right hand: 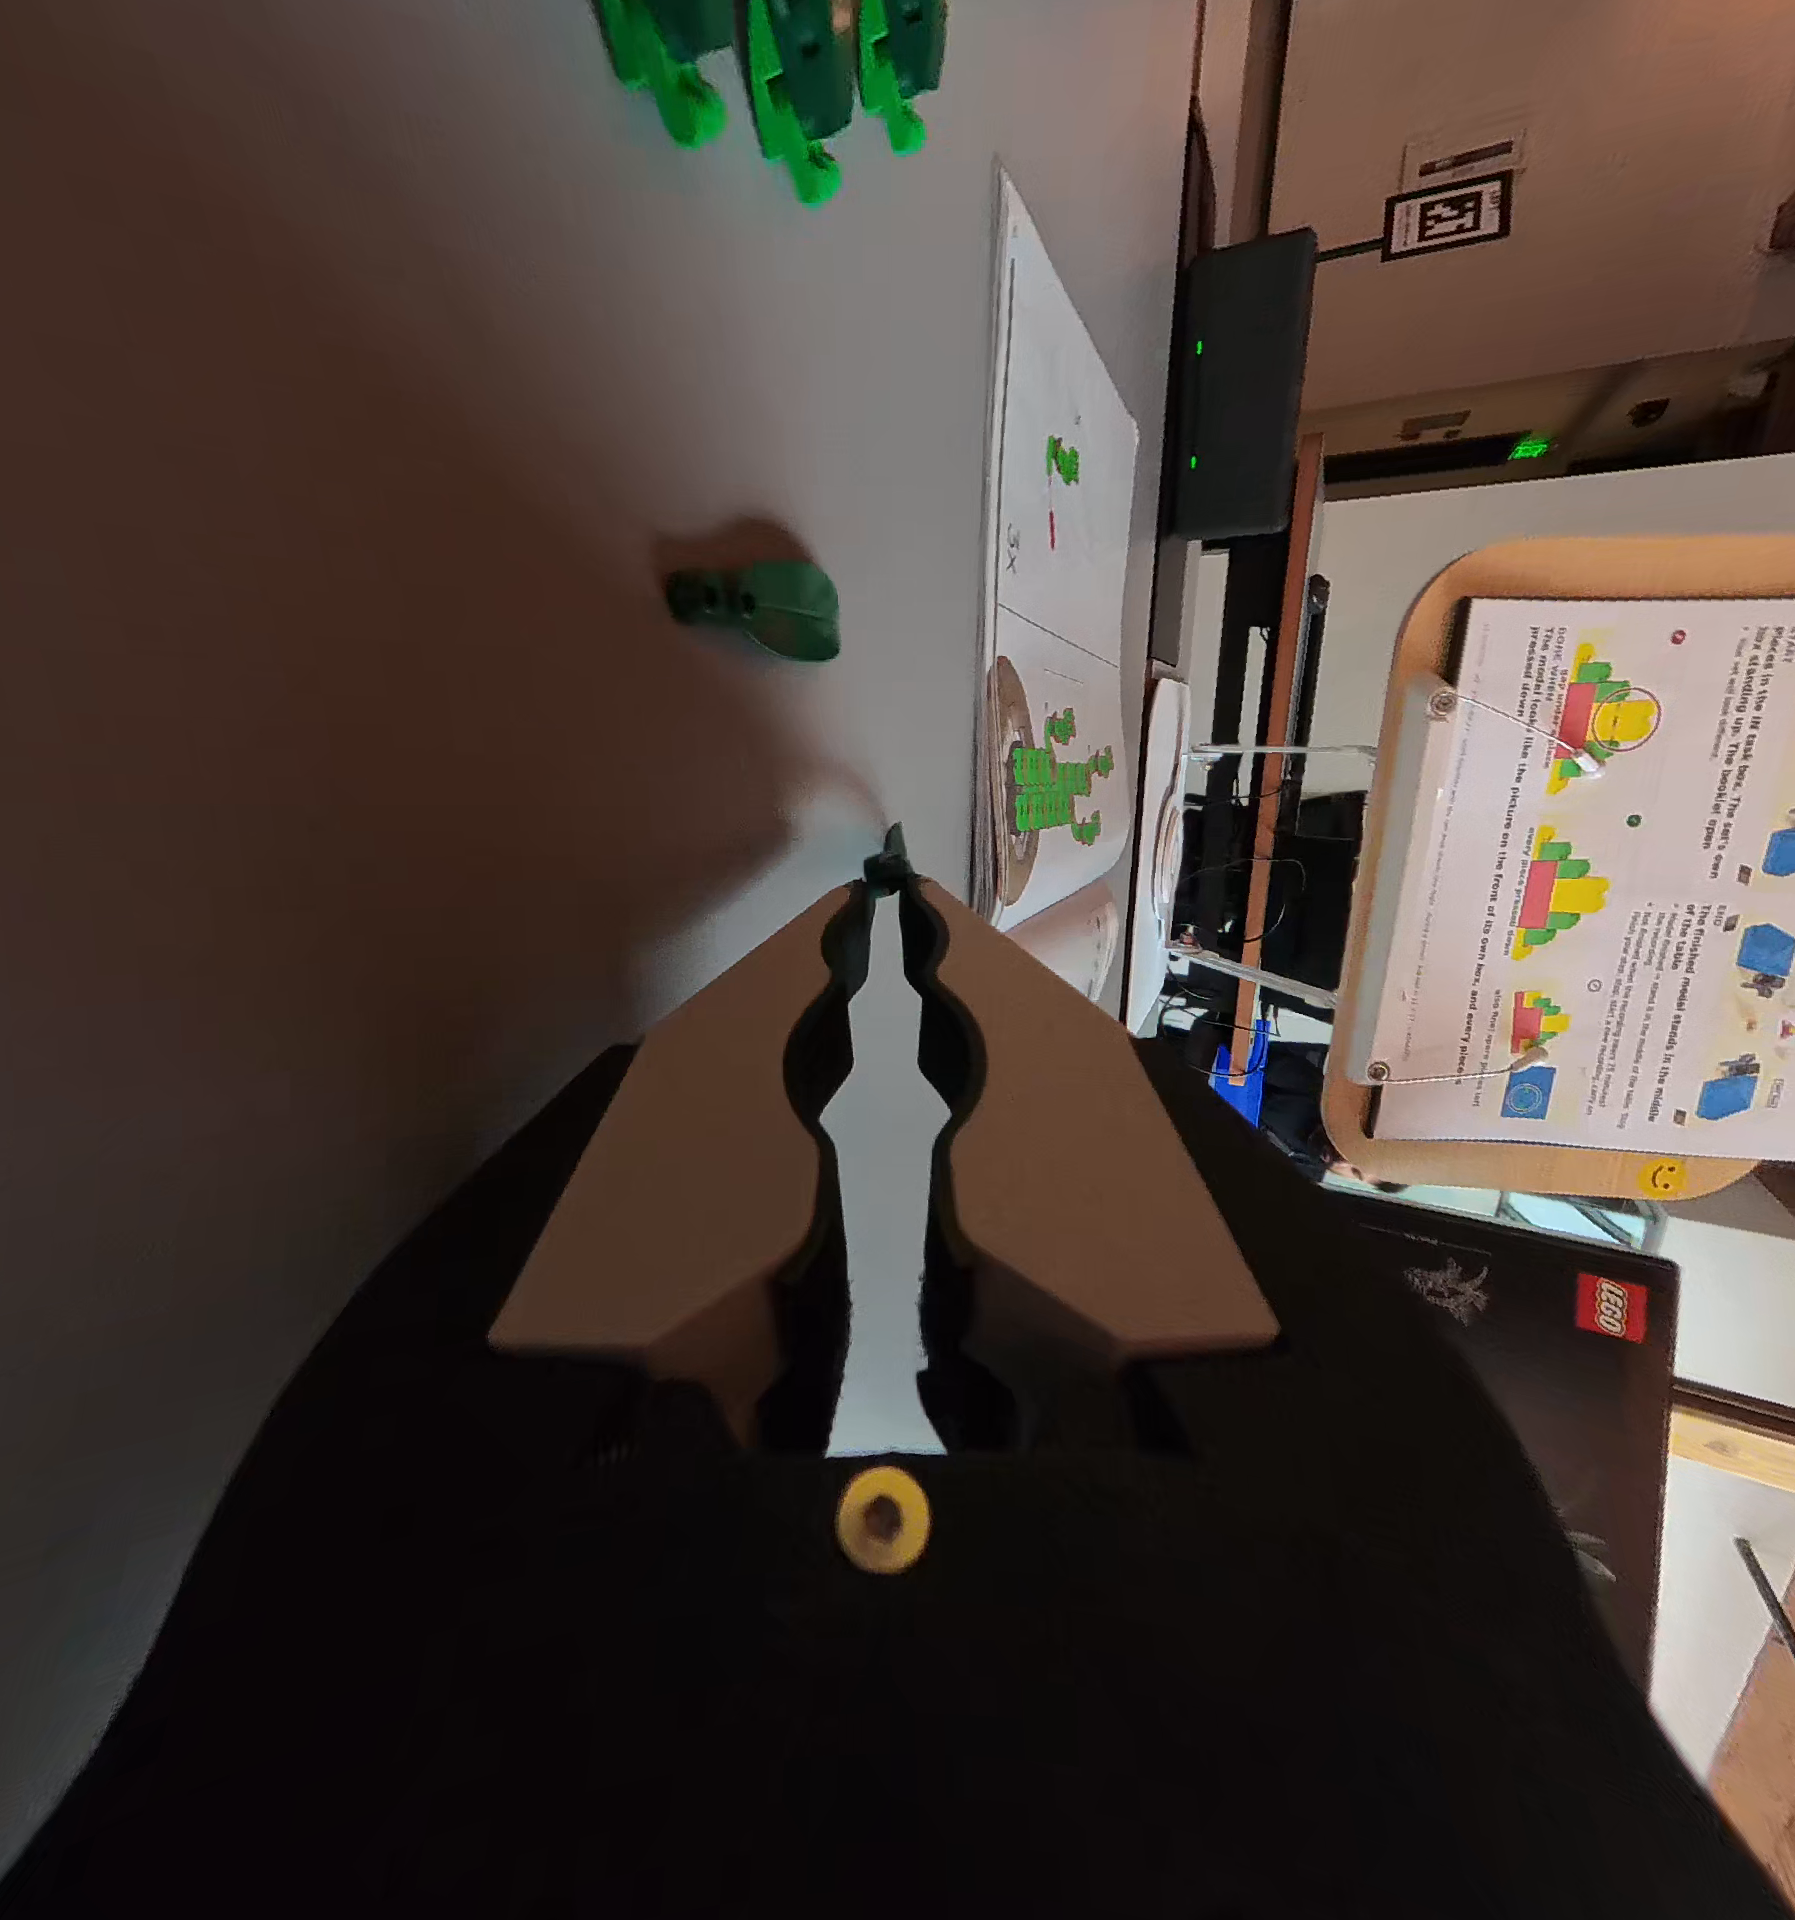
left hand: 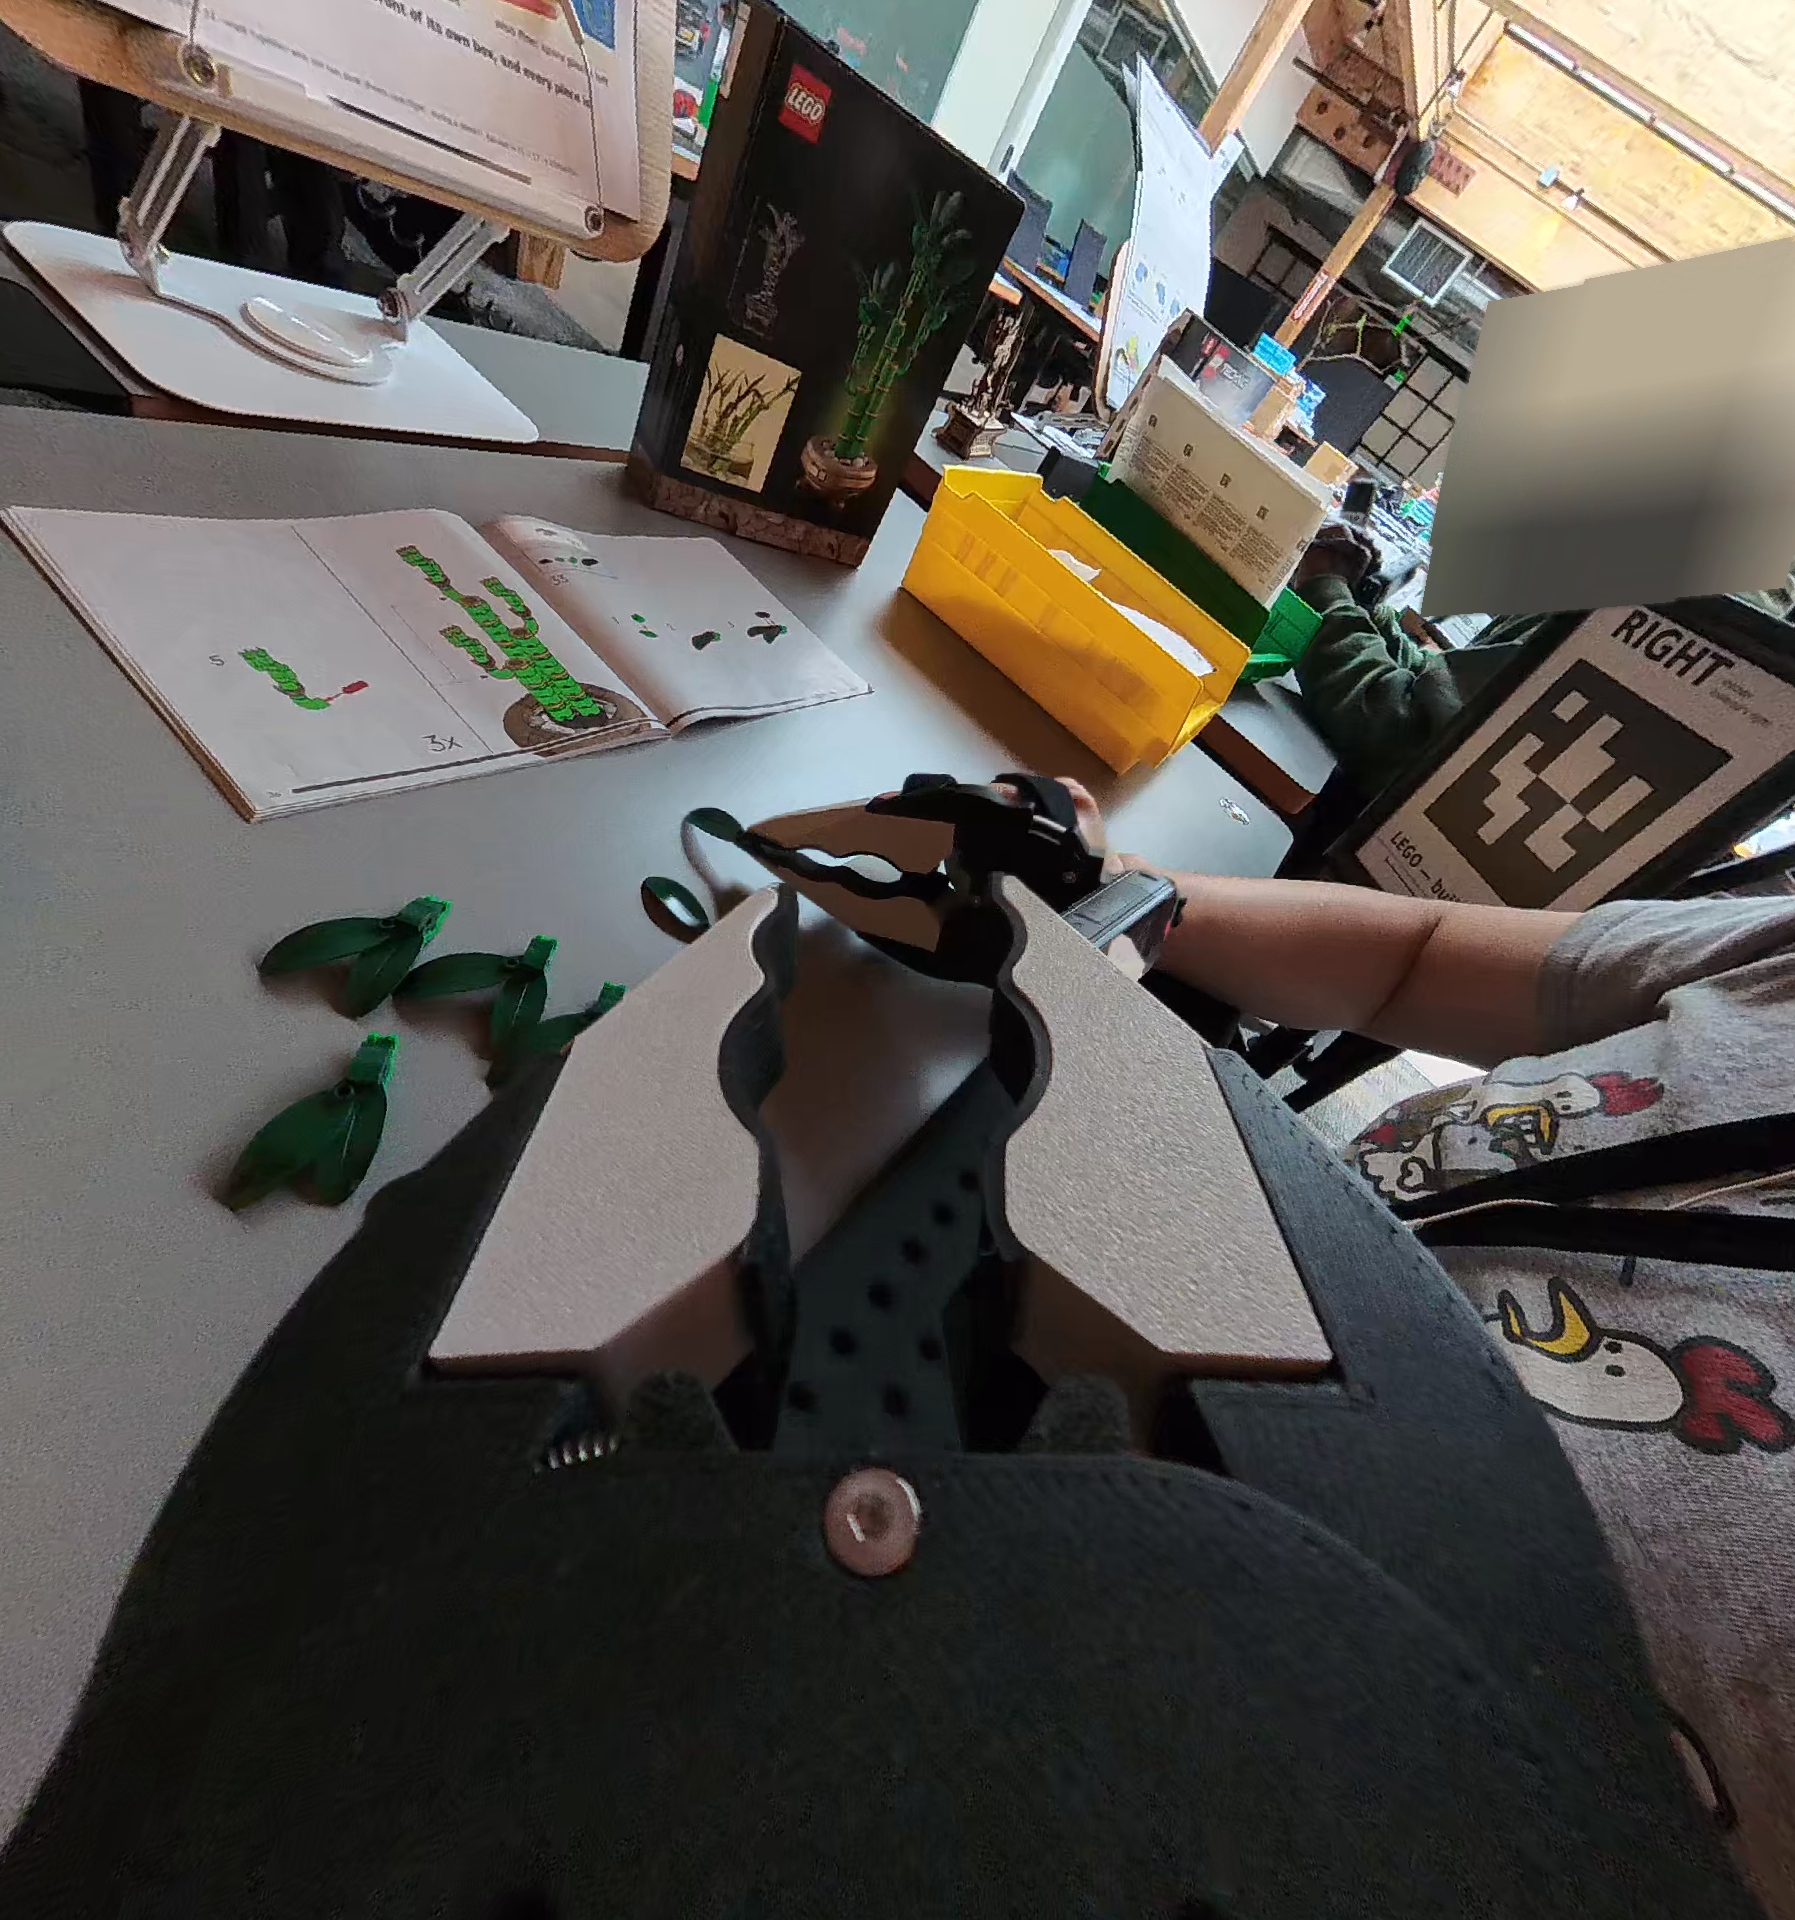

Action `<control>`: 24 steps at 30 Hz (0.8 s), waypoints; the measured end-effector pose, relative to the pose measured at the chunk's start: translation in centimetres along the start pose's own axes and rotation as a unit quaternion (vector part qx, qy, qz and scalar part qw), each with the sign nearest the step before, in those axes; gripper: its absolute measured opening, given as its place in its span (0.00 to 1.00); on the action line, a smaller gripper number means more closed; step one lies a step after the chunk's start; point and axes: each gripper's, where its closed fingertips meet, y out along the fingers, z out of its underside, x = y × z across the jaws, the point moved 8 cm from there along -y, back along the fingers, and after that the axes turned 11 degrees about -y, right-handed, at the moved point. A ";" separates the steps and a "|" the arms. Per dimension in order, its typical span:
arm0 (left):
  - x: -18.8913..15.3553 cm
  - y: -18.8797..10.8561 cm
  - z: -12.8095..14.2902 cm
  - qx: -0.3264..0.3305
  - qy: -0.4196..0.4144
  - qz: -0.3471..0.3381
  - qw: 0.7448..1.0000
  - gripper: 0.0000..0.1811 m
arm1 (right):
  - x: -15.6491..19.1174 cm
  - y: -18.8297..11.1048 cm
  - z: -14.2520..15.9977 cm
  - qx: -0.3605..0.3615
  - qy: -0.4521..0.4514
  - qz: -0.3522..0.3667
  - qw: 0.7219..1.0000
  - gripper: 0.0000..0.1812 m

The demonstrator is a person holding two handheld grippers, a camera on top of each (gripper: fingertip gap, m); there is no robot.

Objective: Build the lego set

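Right hand-held gripper [right hand: 885, 883]: I see its tips pinched on a small dark green leaf piece [right hand: 888, 857], held above the desk [left hand: 145, 1299].
Left hand-held gripper [left hand: 888, 971]: jaws apart, empty.
Nearby: another loose leaf [right hand: 758, 608]; four assembled leaf clusters [left hand: 353, 951] lie beside the left hand-held gripper.
Progress: I judge the leaf sub-assemblies underway, with the stalks and pot still to build.
Writing: open instruction booklet [left hand: 436, 644], boxed set [left hand: 820, 291] with a red logo, printed sheets on a stand [right hand: 1620, 862].
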 end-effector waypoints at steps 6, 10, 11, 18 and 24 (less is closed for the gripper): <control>0.3 -1.5 0.5 -0.012 -0.009 -0.009 1.000 0.20 | 0.4 -0.2 -1.2 -0.034 0.036 -0.042 0.998 0.04; 0.8 -3.2 0.6 -0.024 -0.009 -0.023 0.999 0.22 | 0.0 -0.6 -1.2 -0.048 0.117 -0.091 0.988 0.04; 1.0 -3.7 0.6 -0.029 -0.010 -0.027 0.999 0.22 | -0.1 -0.8 -1.1 -0.052 0.137 -0.104 0.984 0.04; 3.5 -8.3 -0.8 -0.057 -0.005 -0.081 0.995 0.23 | -0.4 -2.1 -0.3 -0.109 0.274 -0.186 0.937 0.12; 4.8 -15.6 -9.5 -0.140 0.101 -0.200 0.964 0.27 | -2.6 -1.9 3.1 -0.146 0.407 -0.105 0.896 0.13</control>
